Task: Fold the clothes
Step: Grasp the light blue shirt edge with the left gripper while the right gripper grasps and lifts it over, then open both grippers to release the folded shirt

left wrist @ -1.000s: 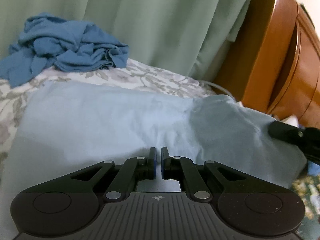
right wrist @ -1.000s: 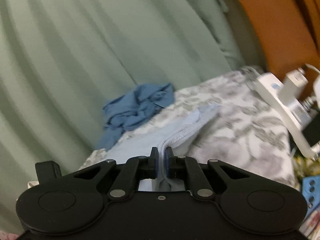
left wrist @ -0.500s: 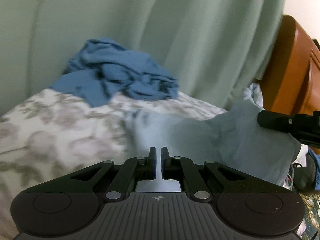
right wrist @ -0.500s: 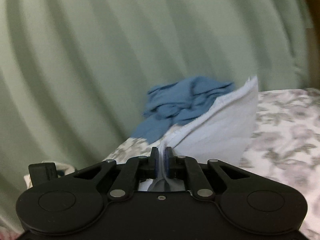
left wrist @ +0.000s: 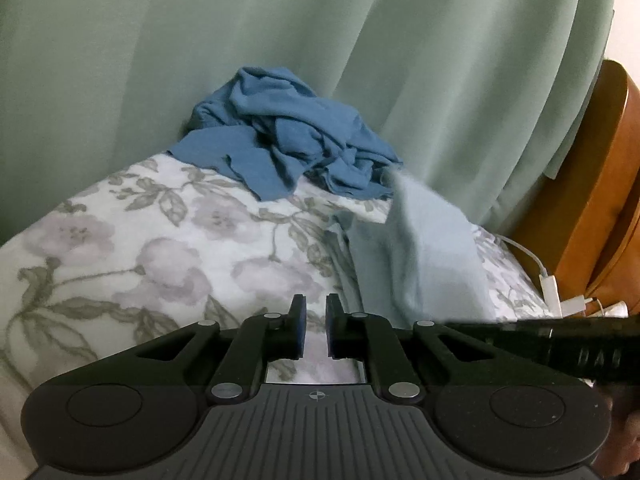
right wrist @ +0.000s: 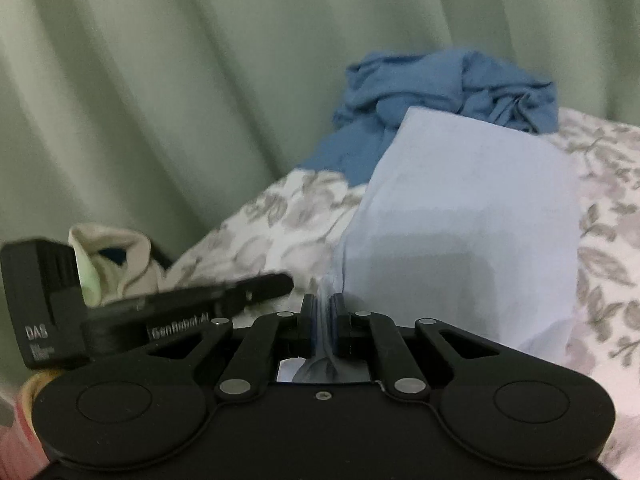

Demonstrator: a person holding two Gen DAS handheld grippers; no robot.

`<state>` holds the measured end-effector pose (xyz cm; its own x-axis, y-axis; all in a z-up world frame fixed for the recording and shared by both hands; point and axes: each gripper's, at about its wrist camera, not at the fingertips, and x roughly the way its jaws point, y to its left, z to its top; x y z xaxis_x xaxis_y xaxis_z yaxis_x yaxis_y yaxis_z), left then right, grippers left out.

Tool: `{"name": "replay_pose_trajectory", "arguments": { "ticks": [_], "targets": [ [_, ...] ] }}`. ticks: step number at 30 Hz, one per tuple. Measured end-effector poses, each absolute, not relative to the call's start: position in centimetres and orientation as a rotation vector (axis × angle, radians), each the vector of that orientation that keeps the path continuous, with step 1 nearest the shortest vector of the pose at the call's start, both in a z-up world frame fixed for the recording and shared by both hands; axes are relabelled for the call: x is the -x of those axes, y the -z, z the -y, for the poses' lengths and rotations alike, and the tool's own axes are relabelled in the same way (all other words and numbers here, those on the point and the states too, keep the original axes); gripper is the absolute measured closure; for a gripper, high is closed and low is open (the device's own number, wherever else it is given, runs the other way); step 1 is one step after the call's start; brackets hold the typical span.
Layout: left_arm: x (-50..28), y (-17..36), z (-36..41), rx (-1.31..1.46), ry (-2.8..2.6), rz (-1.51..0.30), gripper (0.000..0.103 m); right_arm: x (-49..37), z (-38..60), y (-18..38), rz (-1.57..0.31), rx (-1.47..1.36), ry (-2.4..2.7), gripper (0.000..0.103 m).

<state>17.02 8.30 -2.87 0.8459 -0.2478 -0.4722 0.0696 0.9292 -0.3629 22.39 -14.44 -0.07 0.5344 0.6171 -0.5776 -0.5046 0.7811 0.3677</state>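
Landmark: the crumpled dark blue garment point(left wrist: 296, 140), heaped at the far edge of the bed point(left wrist: 160, 240), against the pale green curtain point(left wrist: 240, 32).

Left wrist view. Floral bedcover fills the ground left of and below the dark blue garment. Left tongs point(left wrist: 315, 332) low and centred, below the heap; pads stand a narrow gap apart with nothing between them, only floral cover showing through. Right of the heap and touching its right edge, the light blue garment point(left wrist: 420, 252) rises in a blurred fold off the bed. Further right of the heap, a white cable with plug point(left wrist: 548, 284) lies at the bed's edge beside an orange-brown wooden headboard point(left wrist: 592, 208). The body of the right tongs crosses the lower right corner, just right of the left tongs.

Right wrist view. Far left and below the dark blue garment point(right wrist: 448, 84), the left tongs point(right wrist: 260, 284) reach in sideways, with a pale crumpled cloth point(right wrist: 116, 256) behind them. Right tongs point(right wrist: 323, 320) below the heap, pinched on a bunched edge of the light blue garment point(right wrist: 464, 220). That garment spreads up as a flat sheet, its top corner overlapping the foot of the heap; its right edge hangs over floral cover.
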Motion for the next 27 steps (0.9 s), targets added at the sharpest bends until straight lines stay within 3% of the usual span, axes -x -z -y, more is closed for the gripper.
{"name": "replay_pose_trajectory", "arguments": {
  "ticks": [12,14,18,21,24,27],
  "targets": [
    [-20.6,0.5,-8.1,0.277,0.22,-0.501,0.084,-21.6,13.9,0.3,-0.736,-0.145,-0.698,0.091],
    [-21.8,-0.3,-7.9,0.256,0.247,-0.494,0.072,-21.5,13.9,0.2,-0.729,-0.146,-0.705,0.084],
    [-24.4,-1.4,-7.2,0.207,0.295,-0.499,0.06,-20.4,14.5,-0.7,-0.682,-0.123,-0.724,0.084],
    [-26.2,-1.7,-6.7,0.179,0.323,-0.515,0.052,-18.8,15.6,-1.9,-0.618,-0.071,-0.726,0.069],
    [-27.9,-1.6,-6.0,0.154,0.342,-0.54,0.036,-17.0,16.8,-2.4,-0.579,0.003,-0.713,0.058],
    [-29.1,-1.4,-5.2,0.098,0.349,-0.558,0.032,-15.5,17.5,-1.9,-0.58,0.081,-0.687,0.05]
  ]
}}
